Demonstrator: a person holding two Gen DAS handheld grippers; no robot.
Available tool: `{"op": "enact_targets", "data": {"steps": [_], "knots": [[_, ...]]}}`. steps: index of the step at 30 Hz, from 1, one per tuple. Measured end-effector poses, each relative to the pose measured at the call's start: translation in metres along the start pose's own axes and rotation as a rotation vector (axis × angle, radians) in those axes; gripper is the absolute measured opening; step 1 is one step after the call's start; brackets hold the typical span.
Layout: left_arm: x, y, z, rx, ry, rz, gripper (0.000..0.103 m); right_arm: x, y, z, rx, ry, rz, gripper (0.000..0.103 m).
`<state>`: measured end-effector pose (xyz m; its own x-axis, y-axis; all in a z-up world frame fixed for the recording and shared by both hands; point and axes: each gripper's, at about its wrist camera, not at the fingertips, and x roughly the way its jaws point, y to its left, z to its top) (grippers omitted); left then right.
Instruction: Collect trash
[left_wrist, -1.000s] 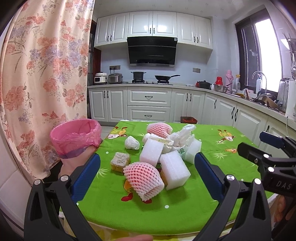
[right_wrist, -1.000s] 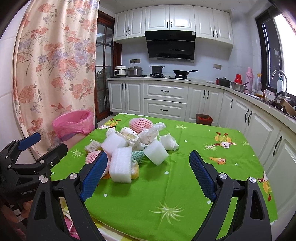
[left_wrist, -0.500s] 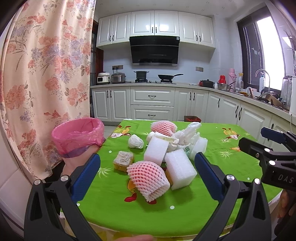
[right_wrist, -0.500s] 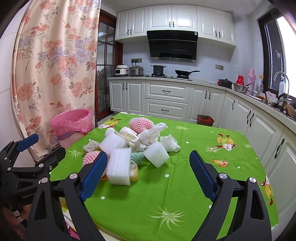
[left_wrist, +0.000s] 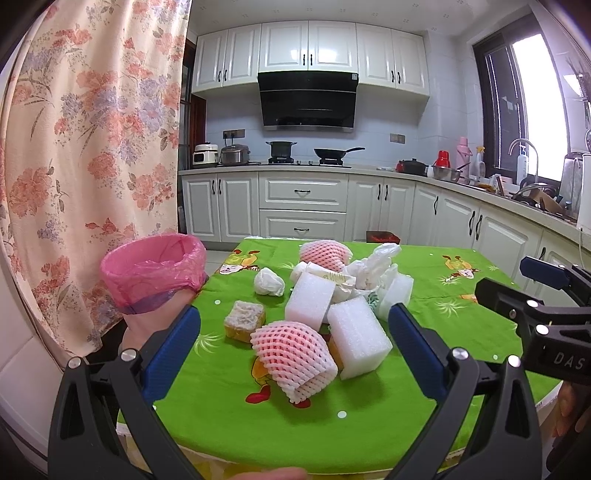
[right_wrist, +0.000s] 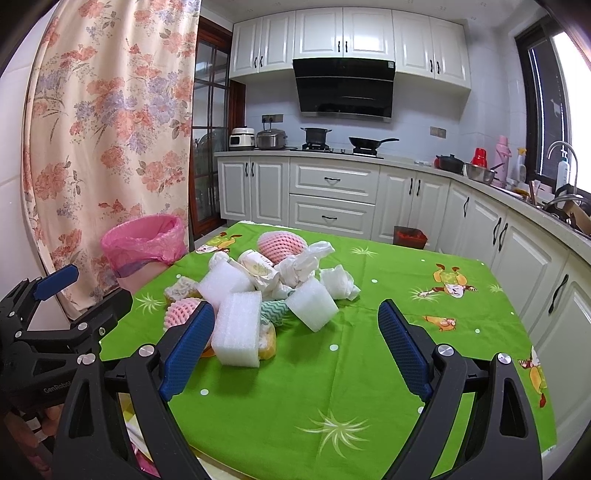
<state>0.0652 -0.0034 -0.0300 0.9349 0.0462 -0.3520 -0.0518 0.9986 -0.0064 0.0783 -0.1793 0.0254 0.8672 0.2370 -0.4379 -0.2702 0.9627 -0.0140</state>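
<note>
Trash pile (left_wrist: 325, 306) ahead between left gripper (left_wrist: 295, 347) jaws | both jaws spread | right gripper (right_wrist: 295, 347) empty

A pile of trash sat on the green tablecloth (left_wrist: 369, 417). At the front lay a pink and white foam fruit net (left_wrist: 293, 356), on its side. Beside it was a white foam block (left_wrist: 359, 338), and another white foam block (left_wrist: 309, 301) leaned behind it. A small brown and yellow sponge (left_wrist: 245, 318) lay to the left. A crumpled white tissue ball (left_wrist: 269, 282) sat farther back. A second pink foam net (left_wrist: 325, 254) rested at the back, touching some crumpled white plastic wrap (left_wrist: 376, 264). The bin with a pink plastic bag (left_wrist: 153, 271) stood open just beside the table's left edge.
</note>
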Motion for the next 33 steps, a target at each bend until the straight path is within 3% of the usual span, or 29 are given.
{"op": "enact_targets", "data": {"steps": [33], "knots": [[-0.0005,0.0038,-0.0054,-0.012,0.009,0.002,0.099,0.0021,0.0022,-0.0035,-0.008,0.005,0.009,0.085]]}}
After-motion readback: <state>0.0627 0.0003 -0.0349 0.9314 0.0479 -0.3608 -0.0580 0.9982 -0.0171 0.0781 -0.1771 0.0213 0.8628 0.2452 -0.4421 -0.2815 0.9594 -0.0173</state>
